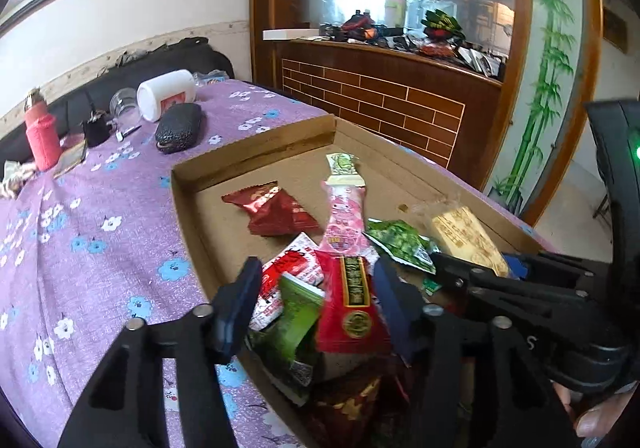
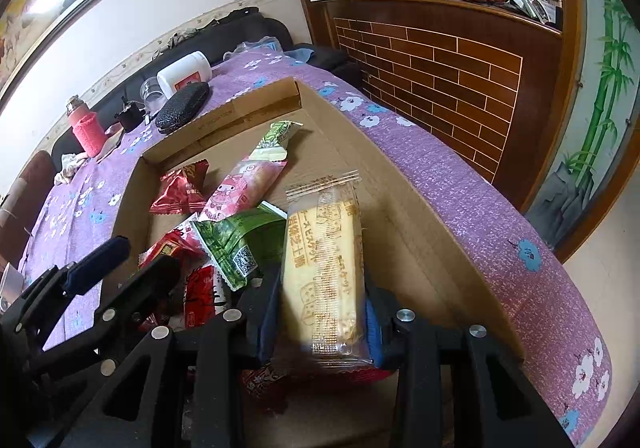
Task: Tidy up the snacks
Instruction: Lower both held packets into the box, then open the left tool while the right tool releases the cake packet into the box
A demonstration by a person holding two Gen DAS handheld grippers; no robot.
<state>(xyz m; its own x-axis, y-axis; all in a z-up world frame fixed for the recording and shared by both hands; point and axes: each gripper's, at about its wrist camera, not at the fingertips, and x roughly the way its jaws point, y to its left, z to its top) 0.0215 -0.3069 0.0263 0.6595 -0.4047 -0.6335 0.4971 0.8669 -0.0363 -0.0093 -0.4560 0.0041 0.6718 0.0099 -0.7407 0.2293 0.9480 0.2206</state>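
A shallow cardboard box (image 1: 188, 184) (image 2: 420, 216) on the purple floral tablecloth holds several snack packets. My left gripper (image 1: 316, 308) is open, its fingers on either side of a red packet (image 1: 352, 312) and a green packet (image 1: 300, 312). A long pink packet (image 1: 344, 220) (image 2: 240, 188) lies beyond. My right gripper (image 2: 320, 312) is shut on a yellow biscuit packet (image 2: 324, 260), which also shows in the left wrist view (image 1: 464, 236). The left gripper also shows in the right wrist view (image 2: 132, 260). A dark red packet (image 1: 272, 212) (image 2: 182, 190) lies at the box's far side.
On the cloth (image 1: 100, 240) beyond the box are a black case (image 1: 178, 128) (image 2: 182, 106), a white jar on its side (image 1: 166, 94) (image 2: 184, 74), a clear cup (image 1: 124, 102) and a pink bottle (image 1: 40, 136) (image 2: 86, 128). A brick-patterned wooden counter (image 1: 380, 104) (image 2: 440, 60) stands behind.
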